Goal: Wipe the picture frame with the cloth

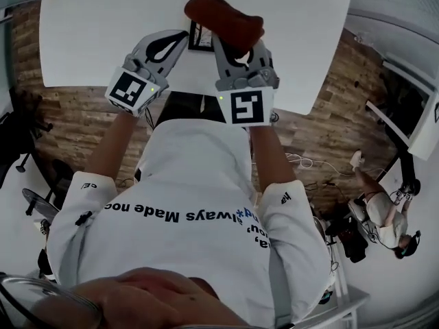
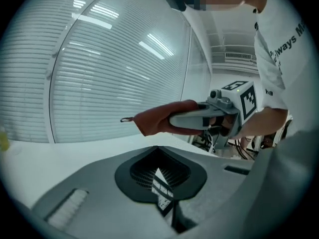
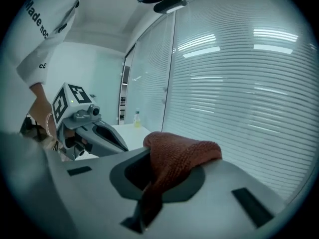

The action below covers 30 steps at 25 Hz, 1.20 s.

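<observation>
A small dark picture frame (image 1: 199, 38) is held over the white table (image 1: 96, 26), between the two grippers. My left gripper (image 1: 182, 38) is shut on the frame's edge. In the left gripper view the frame (image 2: 160, 187) shows as a thin striped sliver between the jaws. A red-brown knitted cloth (image 1: 223, 19) bulges out of my right gripper (image 1: 226, 46), which is shut on it. The cloth (image 3: 175, 158) drapes over the jaw opening. From the left gripper view the right gripper (image 2: 199, 119) and the cloth (image 2: 158, 117) hang close above. The left gripper (image 3: 104, 137) appears at the left of the right gripper view.
The table's near edge (image 1: 171, 88) runs just in front of the person's body, with wood floor (image 1: 343, 108) on both sides. Slatted window blinds (image 3: 239, 63) stand behind the table. A small bottle (image 3: 136, 118) stands at the far end. Another person (image 1: 385, 218) sits at lower right.
</observation>
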{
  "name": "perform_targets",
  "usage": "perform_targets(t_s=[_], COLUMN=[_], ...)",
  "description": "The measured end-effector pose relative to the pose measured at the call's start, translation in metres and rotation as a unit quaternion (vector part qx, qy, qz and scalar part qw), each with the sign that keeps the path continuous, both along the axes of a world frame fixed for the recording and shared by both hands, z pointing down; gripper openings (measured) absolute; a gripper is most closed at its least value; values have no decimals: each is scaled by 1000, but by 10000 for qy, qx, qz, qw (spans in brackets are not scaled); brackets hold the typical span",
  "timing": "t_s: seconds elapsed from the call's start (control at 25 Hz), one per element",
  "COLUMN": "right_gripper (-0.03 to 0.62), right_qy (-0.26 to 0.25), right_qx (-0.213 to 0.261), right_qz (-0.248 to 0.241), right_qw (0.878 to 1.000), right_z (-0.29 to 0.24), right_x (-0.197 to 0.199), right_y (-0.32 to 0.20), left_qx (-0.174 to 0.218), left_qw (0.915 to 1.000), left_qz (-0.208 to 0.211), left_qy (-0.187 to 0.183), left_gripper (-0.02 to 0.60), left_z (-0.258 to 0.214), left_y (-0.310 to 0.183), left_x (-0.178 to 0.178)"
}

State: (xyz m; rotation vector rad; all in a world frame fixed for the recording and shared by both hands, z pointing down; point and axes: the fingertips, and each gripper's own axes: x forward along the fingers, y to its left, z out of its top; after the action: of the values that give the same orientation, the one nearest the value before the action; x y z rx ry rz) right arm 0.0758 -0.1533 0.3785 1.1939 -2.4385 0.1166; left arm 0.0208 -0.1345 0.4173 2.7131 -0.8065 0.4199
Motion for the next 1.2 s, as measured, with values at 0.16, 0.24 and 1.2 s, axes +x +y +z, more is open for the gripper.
perform_targets(t_s=[0.16, 0.24, 1.2], right_gripper=[28, 28, 28], right_qy=[378, 512, 2007], right_qx=[-227, -212, -1100], right_qz=[-251, -346, -1421], right_qw=[9987, 9979, 9630], right_z=[49, 71, 224], right_x=[-10, -13, -50], right_y=[-8, -15, -30], left_qx=[-272, -309, -942], left_qw=[9993, 9988, 9884], left_qz=[172, 224, 286], left_qy=[-205, -294, -1159], left_gripper=[3, 3, 2], left_z=[52, 75, 180], left_y=[1, -3, 7], left_x=[4, 8, -6])
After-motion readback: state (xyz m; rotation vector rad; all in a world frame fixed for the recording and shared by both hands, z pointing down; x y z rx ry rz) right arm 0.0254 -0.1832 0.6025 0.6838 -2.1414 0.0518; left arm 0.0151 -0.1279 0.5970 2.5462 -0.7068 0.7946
